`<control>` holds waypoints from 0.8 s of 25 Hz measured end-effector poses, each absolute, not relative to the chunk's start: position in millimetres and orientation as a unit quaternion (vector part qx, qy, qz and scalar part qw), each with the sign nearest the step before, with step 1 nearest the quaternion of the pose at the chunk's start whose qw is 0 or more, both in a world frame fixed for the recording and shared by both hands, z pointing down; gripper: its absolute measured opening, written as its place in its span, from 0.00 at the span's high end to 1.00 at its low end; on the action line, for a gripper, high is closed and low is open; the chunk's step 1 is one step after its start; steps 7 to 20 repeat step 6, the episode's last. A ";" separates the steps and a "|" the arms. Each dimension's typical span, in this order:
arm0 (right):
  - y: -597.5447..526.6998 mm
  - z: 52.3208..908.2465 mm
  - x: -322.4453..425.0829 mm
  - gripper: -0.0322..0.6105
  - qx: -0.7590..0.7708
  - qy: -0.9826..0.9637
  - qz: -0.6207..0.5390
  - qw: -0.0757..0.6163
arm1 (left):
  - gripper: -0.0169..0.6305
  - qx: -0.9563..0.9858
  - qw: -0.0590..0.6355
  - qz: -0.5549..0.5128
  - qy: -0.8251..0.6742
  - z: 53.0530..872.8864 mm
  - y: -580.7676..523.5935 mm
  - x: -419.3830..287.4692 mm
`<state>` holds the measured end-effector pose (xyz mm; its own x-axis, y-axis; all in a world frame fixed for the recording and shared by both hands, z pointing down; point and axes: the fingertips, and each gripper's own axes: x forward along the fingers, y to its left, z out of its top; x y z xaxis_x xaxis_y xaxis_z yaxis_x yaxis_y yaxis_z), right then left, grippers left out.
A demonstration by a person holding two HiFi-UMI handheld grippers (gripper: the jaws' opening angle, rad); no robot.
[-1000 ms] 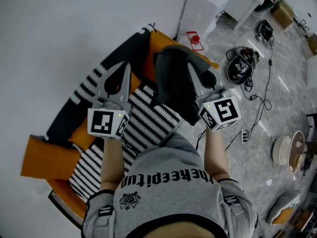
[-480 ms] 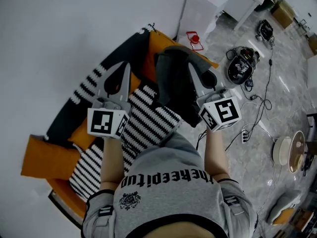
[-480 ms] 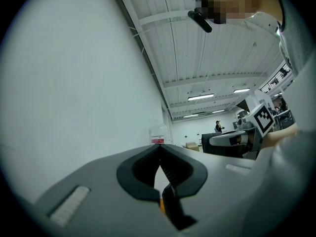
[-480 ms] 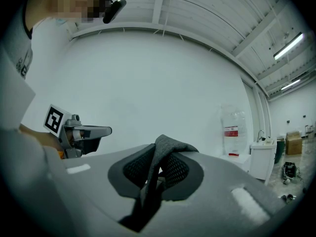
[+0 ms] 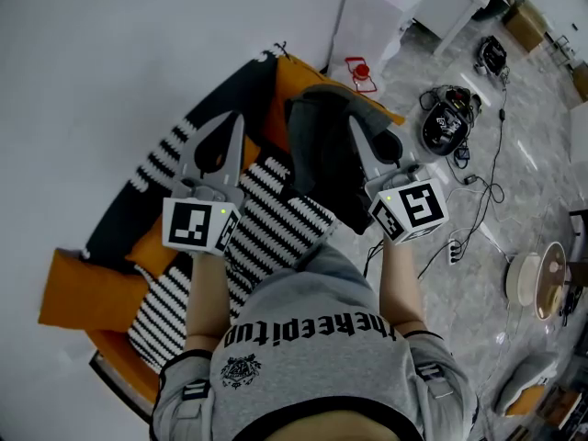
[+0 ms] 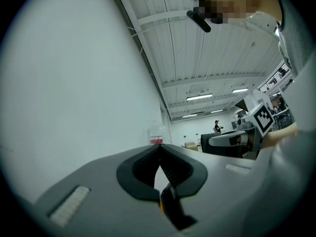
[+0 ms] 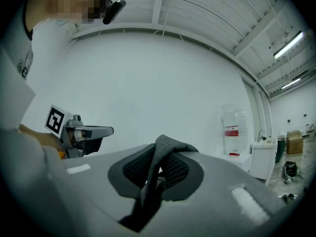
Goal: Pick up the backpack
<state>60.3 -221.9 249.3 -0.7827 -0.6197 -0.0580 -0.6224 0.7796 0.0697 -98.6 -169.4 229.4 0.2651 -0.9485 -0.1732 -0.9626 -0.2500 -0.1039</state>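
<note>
From above: the backpack (image 5: 322, 159) is a dark bulk hanging in front of the person, over a sofa (image 5: 87, 297) in orange and black, just beside the striped cushion (image 5: 280, 219). The right gripper (image 5: 355, 131) runs in along its right side, nose buried in the top of the bag. The left gripper (image 5: 234, 129) sits apart on the other side, out over the sofa, touching nothing that I can see.

Now the left gripper view: the two pads meet at the tips, closed right up. Only a sliver of pale wall and something dark with a touch of orange show through the gap behind them. Nothing appears to be pinched there, so that tong looks empty.

Over to the right gripper view: here's the hold. A grey woven strap (image 7: 168, 147) is folded up between the pads, which are drawn in tight on it, with its tail dropping away underneath.

By my reckoning, the grab is made and the bag's weight hangs on that one strap. From up here I can't tell whether its bottom has cleared the cushions. What's left, if anything, is raising it clear.
</note>
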 end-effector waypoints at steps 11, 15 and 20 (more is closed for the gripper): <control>-218.0 248.5 61.5 0.90 -0.328 0.944 0.045 0.016 | 0.95 -0.792 0.096 0.036 0.602 229.9 -166.9 -94.1; -218.0 248.5 61.5 0.90 -0.328 0.944 0.045 0.016 | 0.95 -0.792 0.096 0.036 0.602 229.9 -166.9 -94.1; -218.0 248.5 61.5 0.90 -0.328 0.944 0.045 0.016 | 0.95 -0.792 0.096 0.036 0.602 229.9 -166.9 -94.1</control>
